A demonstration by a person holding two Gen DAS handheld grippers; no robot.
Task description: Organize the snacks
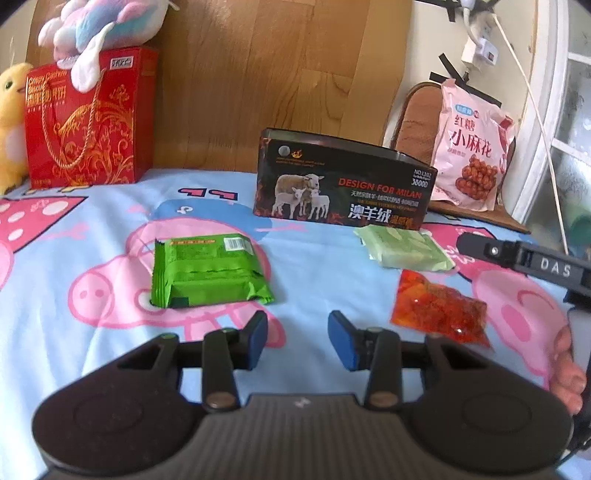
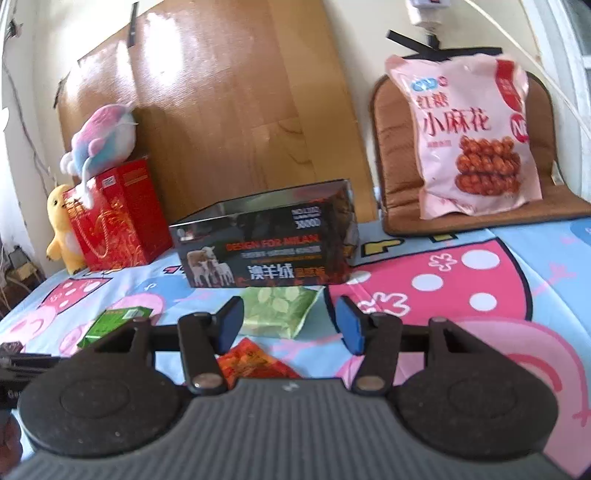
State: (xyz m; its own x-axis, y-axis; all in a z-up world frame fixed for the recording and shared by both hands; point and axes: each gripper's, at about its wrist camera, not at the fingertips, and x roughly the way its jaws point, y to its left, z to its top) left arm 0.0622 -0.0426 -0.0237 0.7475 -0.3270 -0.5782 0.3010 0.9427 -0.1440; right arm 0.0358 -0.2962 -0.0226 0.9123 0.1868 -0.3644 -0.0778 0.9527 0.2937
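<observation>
Your left gripper [image 1: 297, 334] hovers low over the bedsheet [image 1: 92, 350], its blue pads spread apart with nothing between them. Just ahead and to its left lies the green packet [image 1: 210, 271] — flat, barcode side up, its long axis running left to right, crimped end at the left. Ahead and to the right lies the red packet [image 1: 439, 308], flat and angled, its long axis slanting from upper left to lower right. Beyond that sits the pale green packet [image 1: 404, 248], flat, just in front of the tin [image 1: 343, 181].

Your right gripper [image 2: 290, 325] also has its pads apart and grips nothing. The pale green packet [image 2: 279, 310] lies directly ahead of it, seen between the two pads, near the tin [image 2: 266, 240]. The red packet [image 2: 255, 362] lies beneath the gripper, partly hidden by its body. The green packet [image 2: 114, 323] is off to its left.

The tin is open at the top, its long side facing you, label upright.

Count: three small packets on the sheet, one tin, and one large pink bag [image 2: 472, 136] standing upright against a brown cushion [image 2: 395, 155] — well beyond both grippers. At the far left stand one red box [image 1: 88, 122], one pastel plush [image 1: 92, 33] on top of it, and one yellow plush [image 1: 11, 122] beside it.
</observation>
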